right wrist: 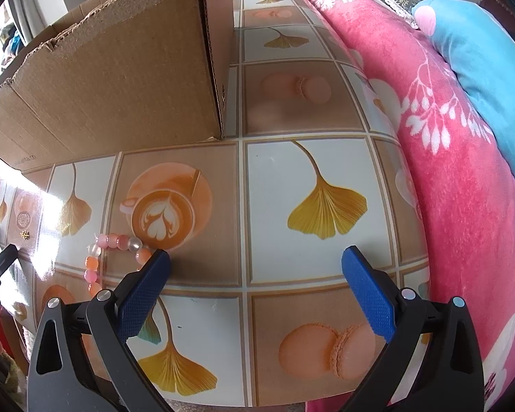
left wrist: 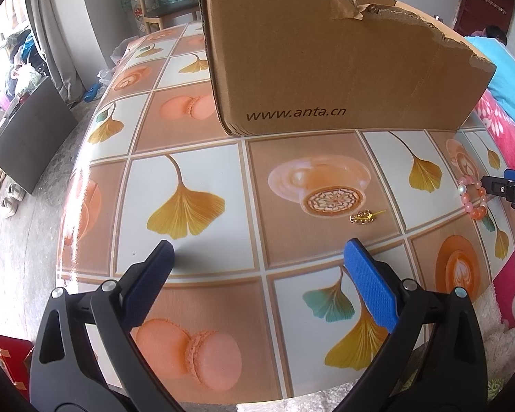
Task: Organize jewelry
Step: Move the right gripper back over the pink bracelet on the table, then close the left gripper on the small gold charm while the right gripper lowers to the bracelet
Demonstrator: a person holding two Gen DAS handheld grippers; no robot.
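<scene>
My right hand-held gripper (right wrist: pixel 255 262), jaws wide and empty, sits nearest the bead bracelet (right wrist: pixel 115 257), which lies just left of its left finger.

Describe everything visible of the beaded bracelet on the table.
The beaded bracelet is a loop of round, glossy beads in pink, orange and milky white, glass or stone by the look. It lies flat on the patterned tablecloth beside a printed coffee cup, in front of the cardboard box. The open right gripper has its left finger at the loop's edge, hiding part of it; contact is unclear.
</scene>
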